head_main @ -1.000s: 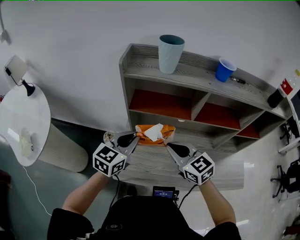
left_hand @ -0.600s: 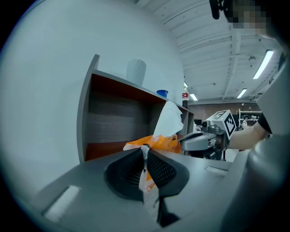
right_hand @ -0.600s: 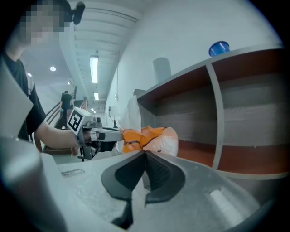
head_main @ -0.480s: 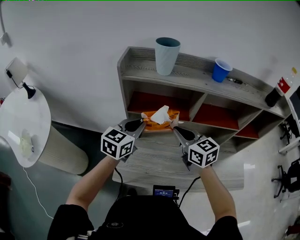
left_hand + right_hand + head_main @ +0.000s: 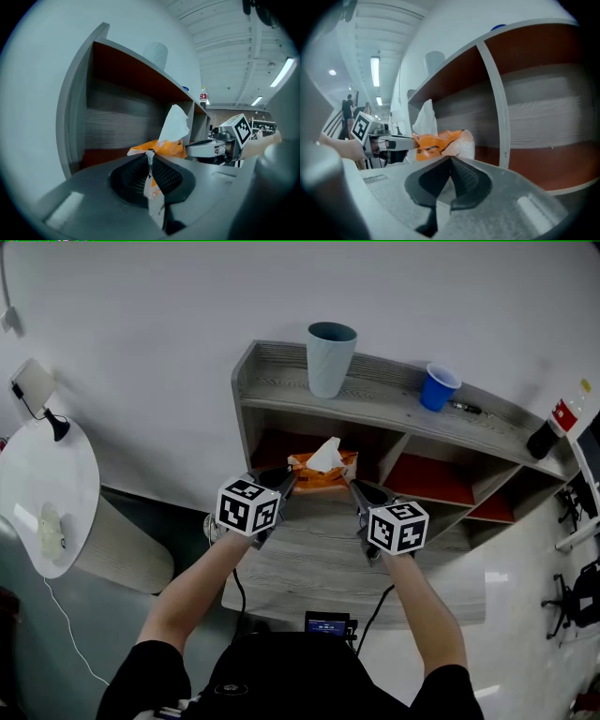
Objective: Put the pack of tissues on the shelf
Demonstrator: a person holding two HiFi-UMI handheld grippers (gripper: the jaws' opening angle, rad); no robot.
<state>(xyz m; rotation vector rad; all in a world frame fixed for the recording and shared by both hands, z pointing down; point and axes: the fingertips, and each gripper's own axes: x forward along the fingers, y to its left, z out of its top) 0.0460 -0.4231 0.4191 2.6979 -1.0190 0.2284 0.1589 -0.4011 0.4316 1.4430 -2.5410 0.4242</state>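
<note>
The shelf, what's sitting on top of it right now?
A tall pale cup, a blue cup with a small dark object beside it, and a red-labelled bottle at the right end. The strip of shelf top behind each cup is covered.

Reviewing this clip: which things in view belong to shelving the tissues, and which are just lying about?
In the job:
tissue pack, pinched at its ends by the left gripper and right gripper
shelf

Lying about:
teal cup and blue cup on the shelf top
bottle at its right end
round table at the left
</note>
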